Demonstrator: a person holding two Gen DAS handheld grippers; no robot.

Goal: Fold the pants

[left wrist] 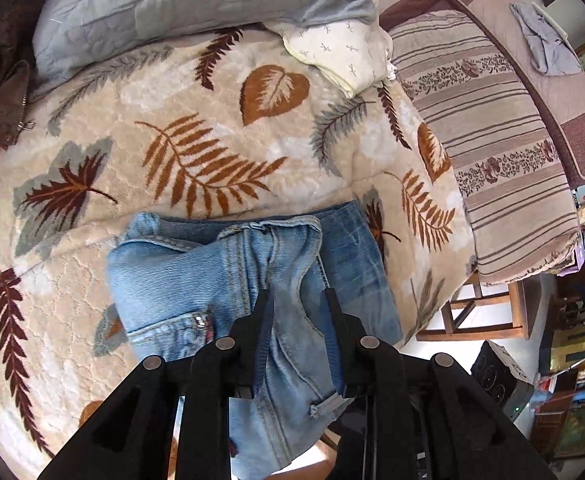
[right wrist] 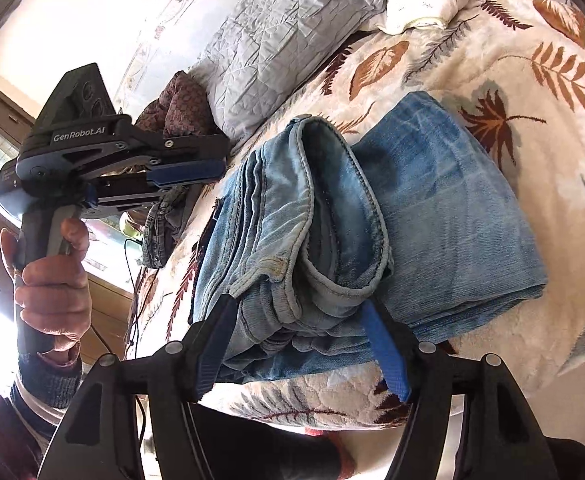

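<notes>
Light blue denim pants (left wrist: 220, 276) lie folded in a thick bundle on a leaf-patterned blanket (left wrist: 164, 160). In the left wrist view my left gripper (left wrist: 298, 298) is closed on the waistband end, which hangs over the bed edge between its fingers. In the right wrist view the pants (right wrist: 432, 216) lie folded with a leg hem on top. My right gripper (right wrist: 298, 306) straddles the near edge of the bundle with its jaws apart, fingers on either side of the fold. The left gripper (right wrist: 188, 172) shows at the left, held by a hand, with denim hanging from it.
A grey-blue quilted pillow (left wrist: 180, 4) and a white pillow (left wrist: 340, 52) lie at the head of the bed. A striped cover (left wrist: 492, 140) lies beside the blanket. A wooden stool (left wrist: 484, 312) stands off the bed edge.
</notes>
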